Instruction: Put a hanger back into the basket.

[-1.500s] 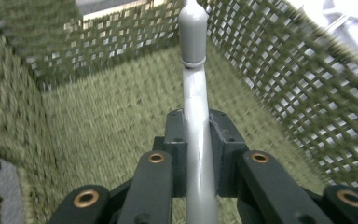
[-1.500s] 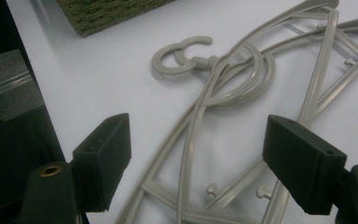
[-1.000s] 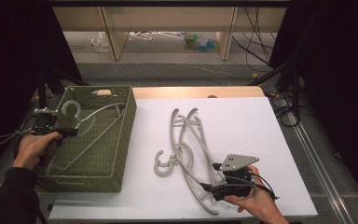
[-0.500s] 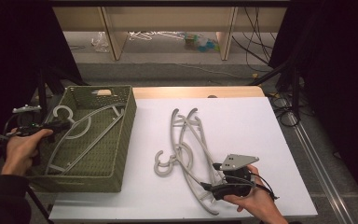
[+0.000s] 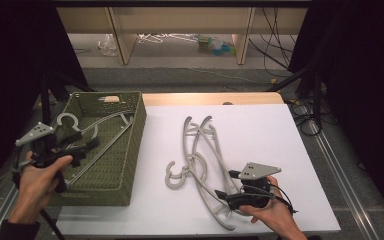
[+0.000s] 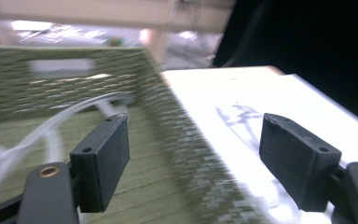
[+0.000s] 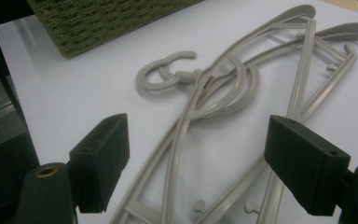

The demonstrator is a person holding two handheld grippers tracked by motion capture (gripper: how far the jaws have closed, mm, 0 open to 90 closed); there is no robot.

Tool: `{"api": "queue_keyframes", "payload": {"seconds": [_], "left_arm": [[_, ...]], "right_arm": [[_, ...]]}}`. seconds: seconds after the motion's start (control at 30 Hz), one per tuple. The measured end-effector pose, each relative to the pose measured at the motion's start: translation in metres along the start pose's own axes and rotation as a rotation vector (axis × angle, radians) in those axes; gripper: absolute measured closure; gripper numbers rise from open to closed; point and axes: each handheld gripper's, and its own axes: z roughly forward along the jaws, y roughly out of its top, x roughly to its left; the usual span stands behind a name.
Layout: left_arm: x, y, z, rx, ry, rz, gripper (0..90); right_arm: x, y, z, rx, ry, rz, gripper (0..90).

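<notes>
In the high view the left gripper [image 5: 82,145] hangs over the near left part of the green woven basket [image 5: 135,145], held in the person's left hand [image 5: 37,182]; its jaws have just been opening and now stand wide apart with nothing between them. A grey plastic hanger [image 5: 87,125] lies inside the basket, its hook toward the far left corner, apart from the black pads. In the left gripper view the basket wall [image 6: 182,135] runs between the two spread jaws, blurred, with the pale hanger [image 6: 51,126] on the basket floor at the left. The right gripper [image 5: 225,187] rests low on the white table [image 5: 280,130] at the near right, in the right hand [image 5: 272,215], jaws wide and gripping nothing. The pile of grey hangers [image 5: 200,150] lies on the table just ahead of it; in the right gripper view their bars [image 7: 223,116] pass between the open jaws without the pads pressing them
</notes>
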Motion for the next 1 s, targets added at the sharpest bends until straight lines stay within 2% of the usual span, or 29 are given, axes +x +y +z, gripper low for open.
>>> {"api": "queue_keyframes", "payload": {"seconds": [0.03, 0.17, 0.23, 0.27, 0.33, 0.43, 0.53, 0.6, 0.73, 0.8, 0.9, 0.97, 1.0], "left_arm": [[-0.008, -0.003, 0.001, -0.007, -0.02, 0.002, 23.9], [-0.041, -0.016, 0.005, -0.008, -0.069, 0.076, 21.0], [-0.055, -0.024, 0.008, -0.004, -0.095, 0.097, 20.5], [-0.065, -0.03, 0.011, -0.001, -0.132, 0.103, 20.1], [-0.07, -0.034, 0.013, -0.003, -0.146, 0.103, 20.1], [-0.08, -0.045, 0.018, 0.003, -0.166, 0.134, 20.1], [-0.086, -0.056, 0.022, 0.013, -0.189, 0.149, 20.1], [-0.087, -0.062, 0.024, 0.023, -0.196, 0.165, 20.2], [-0.088, -0.071, 0.024, 0.011, -0.192, 0.164, 20.1], [-0.091, -0.076, 0.022, 0.018, -0.208, 0.171, 19.5], [-0.097, -0.085, 0.022, 0.034, -0.223, 0.201, 19.3], [-0.102, -0.089, 0.023, 0.03, -0.216, 0.207, 19.2], [-0.103, -0.09, 0.023, 0.025, -0.211, 0.24, 19.2]], "right_arm": [[0.0, 0.0, 0.0, -0.003, 0.0, -0.001, 23.0], [0.001, 0.0, 0.001, -0.006, -0.002, -0.002, 22.9], [0.001, 0.0, 0.001, -0.004, 0.0, -0.002, 22.8], [0.002, -0.001, 0.002, 0.0, 0.002, 0.0, 22.9], [0.002, -0.001, 0.002, 0.001, 0.003, 0.0, 22.8], [0.003, -0.001, 0.002, -0.004, -0.001, -0.001, 22.8], [0.002, -0.002, 0.004, 0.005, 0.008, 0.001, 22.8], [0.002, -0.002, 0.005, 0.01, 0.007, 0.005, 22.8], [0.003, -0.003, 0.008, 0.025, 0.013, 0.004, 22.8], [0.003, -0.003, 0.009, 0.022, 0.015, -0.006, 22.8], [0.005, -0.003, 0.01, 0.028, 0.019, -0.013, 22.9], [0.006, -0.002, 0.01, 0.029, 0.018, -0.015, 22.9], [0.005, -0.002, 0.01, 0.031, 0.019, -0.019, 22.9]]}}
